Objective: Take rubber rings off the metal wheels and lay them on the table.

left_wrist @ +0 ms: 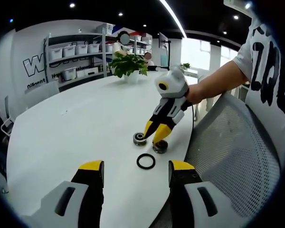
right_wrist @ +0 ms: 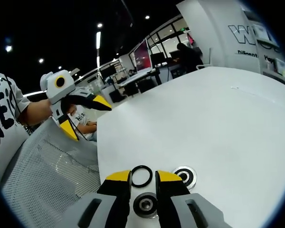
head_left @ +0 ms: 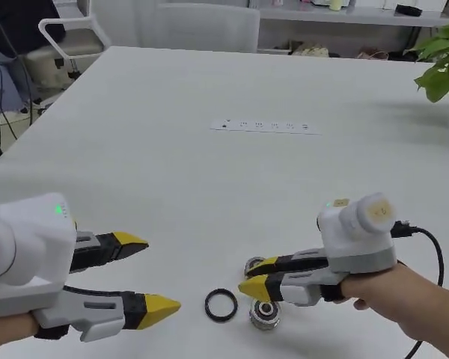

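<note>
A loose black rubber ring [head_left: 221, 305] [left_wrist: 146, 161] [right_wrist: 141, 175] lies flat on the white table [head_left: 209, 172], close to its near edge. Just right of it stands a metal wheel [head_left: 264, 314] [left_wrist: 159, 146] [right_wrist: 146, 204]. A second wheel [head_left: 254, 265] [left_wrist: 139, 138] [right_wrist: 185, 176] sits behind, partly hidden by a jaw in the head view. My right gripper [head_left: 248, 277] [left_wrist: 153, 133] [right_wrist: 143, 176] hovers low over the wheels, jaws a little apart and holding nothing. My left gripper [head_left: 159, 274] [left_wrist: 135, 166] [right_wrist: 92, 122] is wide open, left of the ring and pointing toward it.
A flush row of power sockets [head_left: 263, 126] sits mid-table. A potted plant [head_left: 443, 63] [left_wrist: 128, 64] stands at the far right corner. Chairs [head_left: 71, 45] line the far side, and a mesh chair [left_wrist: 237, 156] is right at the near edge.
</note>
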A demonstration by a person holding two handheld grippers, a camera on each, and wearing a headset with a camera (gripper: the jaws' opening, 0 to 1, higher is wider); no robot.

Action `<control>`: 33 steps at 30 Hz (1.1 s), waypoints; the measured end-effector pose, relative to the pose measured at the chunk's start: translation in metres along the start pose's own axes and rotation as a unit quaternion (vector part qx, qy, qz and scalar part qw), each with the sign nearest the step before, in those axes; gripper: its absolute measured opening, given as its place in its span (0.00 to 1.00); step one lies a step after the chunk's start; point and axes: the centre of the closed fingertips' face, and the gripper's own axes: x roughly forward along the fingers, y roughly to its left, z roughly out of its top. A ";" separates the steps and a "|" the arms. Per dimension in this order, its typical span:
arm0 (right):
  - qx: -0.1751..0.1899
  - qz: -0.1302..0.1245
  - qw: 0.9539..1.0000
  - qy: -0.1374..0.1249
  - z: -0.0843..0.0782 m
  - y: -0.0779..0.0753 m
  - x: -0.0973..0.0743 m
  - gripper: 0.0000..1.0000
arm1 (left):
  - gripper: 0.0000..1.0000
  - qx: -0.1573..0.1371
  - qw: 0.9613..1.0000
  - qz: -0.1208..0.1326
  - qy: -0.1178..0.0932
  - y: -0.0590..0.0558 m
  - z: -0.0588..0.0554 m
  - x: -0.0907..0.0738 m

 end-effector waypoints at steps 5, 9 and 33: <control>-0.012 -0.008 1.000 -0.004 0.000 0.002 -0.009 0.20 | 0.52 0.001 1.000 0.000 -0.002 -0.001 0.002 -0.001; -0.025 -0.017 1.000 -0.007 0.000 0.003 -0.018 0.24 | 0.52 0.002 1.000 -0.001 -0.002 -0.002 0.003 -0.002; -0.074 -0.104 0.992 -0.002 -0.023 -0.003 -0.086 0.44 | 0.53 0.019 1.000 -0.001 -0.002 -0.009 0.009 -0.003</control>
